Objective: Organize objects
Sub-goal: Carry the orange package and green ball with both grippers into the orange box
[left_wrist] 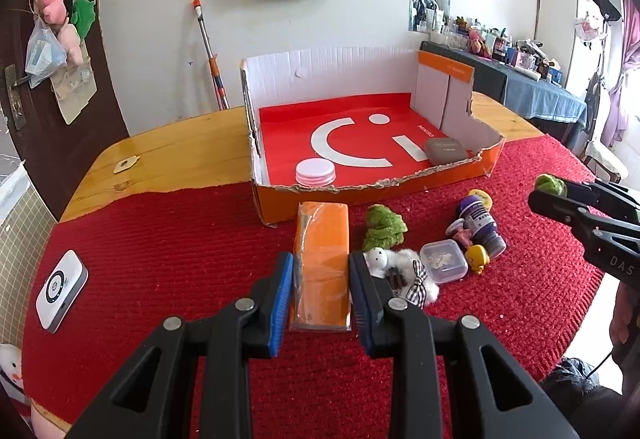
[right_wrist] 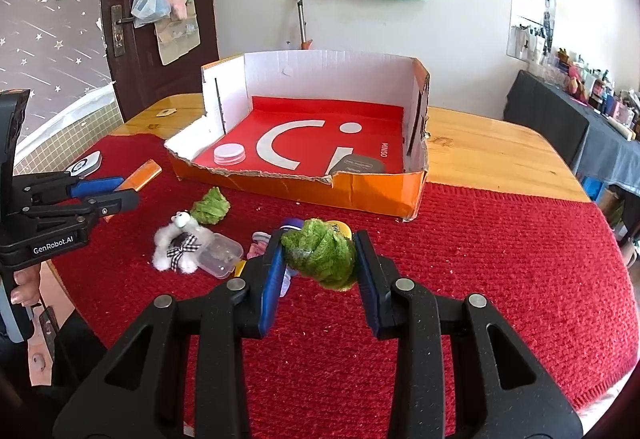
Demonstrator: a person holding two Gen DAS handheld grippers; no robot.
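My left gripper (left_wrist: 320,271) has its blue pads on both sides of an orange wrapped packet (left_wrist: 322,239) lying on the red mat, shut on it. My right gripper (right_wrist: 320,263) is shut on a green fuzzy toy (right_wrist: 320,253) and holds it above the mat; it also shows in the left wrist view (left_wrist: 551,185). The orange cardboard box (left_wrist: 360,195) with a red floor holds a pink-lidded round tin (left_wrist: 315,172) and a grey case (left_wrist: 445,151). On the mat lie a second green fuzzy toy (left_wrist: 383,227), a white plush (left_wrist: 396,267), a clear small container (left_wrist: 444,261) and a purple bottle (left_wrist: 478,223).
A white device (left_wrist: 61,291) lies at the mat's left. A yellow figure (left_wrist: 478,258) and a yellow-lidded item (left_wrist: 479,198) sit by the bottle. The wooden table (left_wrist: 172,147) extends behind the mat. A mop handle (left_wrist: 208,51) leans on the wall.
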